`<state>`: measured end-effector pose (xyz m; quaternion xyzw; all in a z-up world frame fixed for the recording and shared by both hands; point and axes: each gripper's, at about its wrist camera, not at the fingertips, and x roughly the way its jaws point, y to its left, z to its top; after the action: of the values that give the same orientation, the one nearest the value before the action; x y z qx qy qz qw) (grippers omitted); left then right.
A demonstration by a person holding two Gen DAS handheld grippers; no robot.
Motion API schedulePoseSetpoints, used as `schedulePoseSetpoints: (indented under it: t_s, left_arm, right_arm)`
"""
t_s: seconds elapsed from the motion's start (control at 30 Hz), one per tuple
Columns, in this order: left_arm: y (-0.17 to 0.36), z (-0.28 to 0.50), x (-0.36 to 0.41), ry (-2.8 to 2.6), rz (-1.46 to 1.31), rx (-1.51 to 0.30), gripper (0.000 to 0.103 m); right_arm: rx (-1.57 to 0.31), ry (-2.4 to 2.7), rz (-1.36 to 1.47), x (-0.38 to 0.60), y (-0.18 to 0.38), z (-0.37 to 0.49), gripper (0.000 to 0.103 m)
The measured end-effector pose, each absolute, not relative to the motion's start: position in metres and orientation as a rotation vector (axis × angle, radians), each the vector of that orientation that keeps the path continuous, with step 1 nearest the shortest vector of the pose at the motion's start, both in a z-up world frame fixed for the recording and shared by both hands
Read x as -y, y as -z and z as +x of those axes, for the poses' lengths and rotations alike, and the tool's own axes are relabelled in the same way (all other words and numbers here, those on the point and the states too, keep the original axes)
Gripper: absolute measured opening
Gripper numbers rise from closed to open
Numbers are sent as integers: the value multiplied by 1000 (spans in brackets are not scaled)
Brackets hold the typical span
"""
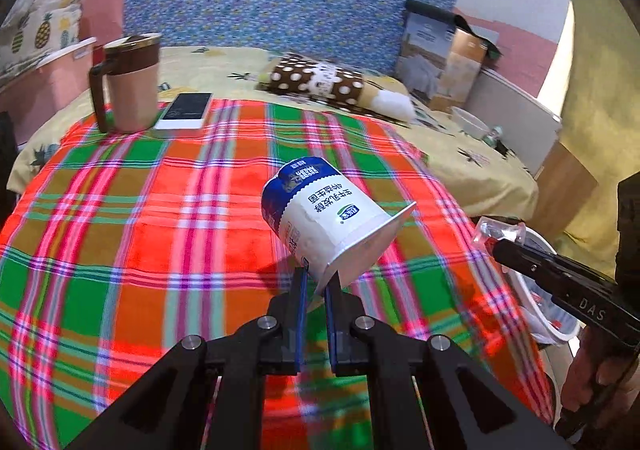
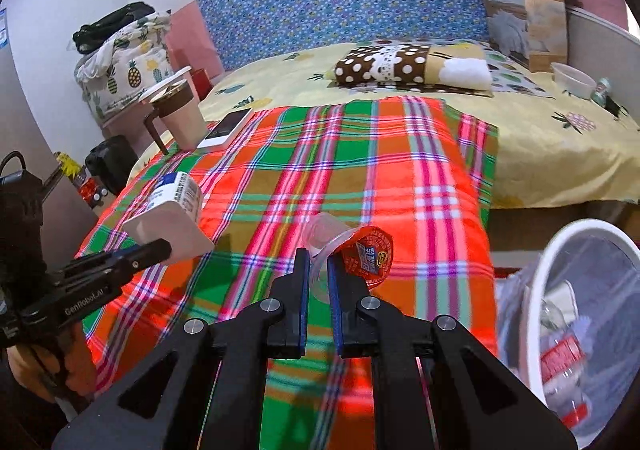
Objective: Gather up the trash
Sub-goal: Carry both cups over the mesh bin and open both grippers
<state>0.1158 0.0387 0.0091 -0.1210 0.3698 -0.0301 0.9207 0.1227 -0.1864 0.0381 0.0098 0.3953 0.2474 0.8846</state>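
My left gripper (image 1: 316, 282) is shut on the rim of a white and blue yogurt cup (image 1: 320, 210), which hangs tilted above the plaid cloth (image 1: 160, 230). The same yogurt cup (image 2: 168, 214) shows at the left of the right wrist view, pinched by the left gripper (image 2: 160, 250). My right gripper (image 2: 319, 262) is shut on the rim of a small clear jelly cup (image 2: 328, 238) with a peeled red foil lid (image 2: 370, 260). In the left wrist view the right gripper (image 1: 500, 240) holds that clear cup (image 1: 498, 230) over a white trash bin (image 1: 540, 290).
A white trash bin (image 2: 536, 290) holding a plastic bottle stands right of the bed. On the cloth's far left sit a brown-lidded mug (image 1: 128, 86) and a phone (image 1: 186, 110). A dotted pillow (image 1: 320, 80), a box (image 1: 440, 58) and a bowl (image 2: 572, 80) lie farther back.
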Motion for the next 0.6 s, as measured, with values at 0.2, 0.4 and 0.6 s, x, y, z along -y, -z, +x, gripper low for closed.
schedulePoseSetpoints:
  t_s: [0.2,0.4,0.6]
  left_arm:
    - [-15,109,-11,116,-232,-756,8]
    - [-19,107,14,165,-212,-756,8]
    - [-19,110,38,207,-190,-765,8]
  right_arm:
    - [-801,-479,33,202,-44,112,11]
    - [-786,-446,46,217,-45,105,11]
    - [-774,-406,65,232,-44,102,11]
